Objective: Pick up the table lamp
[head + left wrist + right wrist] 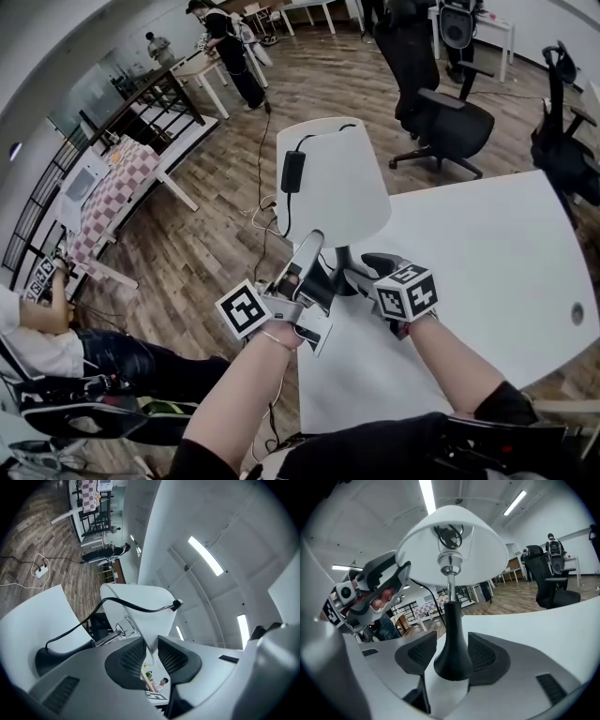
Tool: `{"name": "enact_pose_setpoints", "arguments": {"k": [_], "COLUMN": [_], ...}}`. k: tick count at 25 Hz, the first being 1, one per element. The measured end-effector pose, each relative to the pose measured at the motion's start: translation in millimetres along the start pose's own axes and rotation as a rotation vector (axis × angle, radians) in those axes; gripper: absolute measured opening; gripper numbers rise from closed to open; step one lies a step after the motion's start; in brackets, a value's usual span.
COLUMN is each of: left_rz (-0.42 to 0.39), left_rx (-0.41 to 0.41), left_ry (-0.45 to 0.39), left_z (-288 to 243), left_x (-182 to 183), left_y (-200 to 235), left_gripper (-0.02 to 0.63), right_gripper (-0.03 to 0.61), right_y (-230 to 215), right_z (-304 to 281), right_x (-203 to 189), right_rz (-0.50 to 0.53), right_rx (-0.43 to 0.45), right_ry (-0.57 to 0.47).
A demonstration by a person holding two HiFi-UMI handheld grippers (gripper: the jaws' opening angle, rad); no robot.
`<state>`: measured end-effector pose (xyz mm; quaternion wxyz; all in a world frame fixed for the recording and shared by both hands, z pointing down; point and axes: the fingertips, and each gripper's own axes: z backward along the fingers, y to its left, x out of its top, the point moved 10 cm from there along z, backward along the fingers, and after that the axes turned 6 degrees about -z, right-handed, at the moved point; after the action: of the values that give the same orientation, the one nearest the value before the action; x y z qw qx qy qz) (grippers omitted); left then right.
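Note:
The table lamp stands on the white table (487,272), near its left edge. It has a white shade (333,178) and a black flared base (451,648). A black cord with an inline switch (292,172) hangs over the shade. My left gripper (312,246) reaches up from below, shut on the shade's lower rim (149,641), which sits pinched between the pads. My right gripper (367,272) is low at the table, with its jaws open on either side of the base. In the right gripper view (451,654) the stem and shade (452,545) rise straight ahead.
Black office chairs (441,112) (567,141) stand beyond the table. A person sits on the floor at the left (56,347), others stand far back. A checkered-cloth table (112,187) is at the left. A power strip (41,570) lies on the wooden floor.

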<state>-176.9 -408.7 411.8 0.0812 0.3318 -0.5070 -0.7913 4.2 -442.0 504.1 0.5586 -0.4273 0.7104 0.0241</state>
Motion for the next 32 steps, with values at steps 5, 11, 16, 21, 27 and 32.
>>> {"name": "enact_pose_setpoints", "arguments": {"k": [5,11,16,21,27,32], "left_rz": [-0.011,-0.030,-0.031,-0.056,-0.050,-0.020], "left_rx": [0.011,0.029,0.028,0.007,-0.079,-0.110], "left_ry": [-0.010,-0.014,-0.036,-0.044,-0.035,-0.040], "left_z": [0.3,-3.7,1.7,7.7,31.9,43.7], "left_x": [3.5,-0.8,7.1,12.9,20.9,18.3], "left_y": [3.0,7.9,5.6,2.7,11.8,11.0], "left_gripper": [0.084,0.086,0.086,0.087,0.074,0.054], "right_gripper": [0.270,0.268,0.264,0.241,0.222,0.216], "right_y": [-10.3,-21.7,-15.9,-9.2,10.9,20.6], "right_z": [-28.0,-30.4,-32.7,-34.2,-52.7,-57.1], "right_x": [-12.8,-25.4,-21.9,-18.4,-28.7,-33.3], "right_rz": [-0.107,-0.056,-0.033,-0.031,-0.003,0.019], "right_rx": [0.027,-0.033,-0.052,-0.061,-0.082,-0.094], "right_ry": [0.042,0.069,0.074,0.075,0.066,0.063]}}
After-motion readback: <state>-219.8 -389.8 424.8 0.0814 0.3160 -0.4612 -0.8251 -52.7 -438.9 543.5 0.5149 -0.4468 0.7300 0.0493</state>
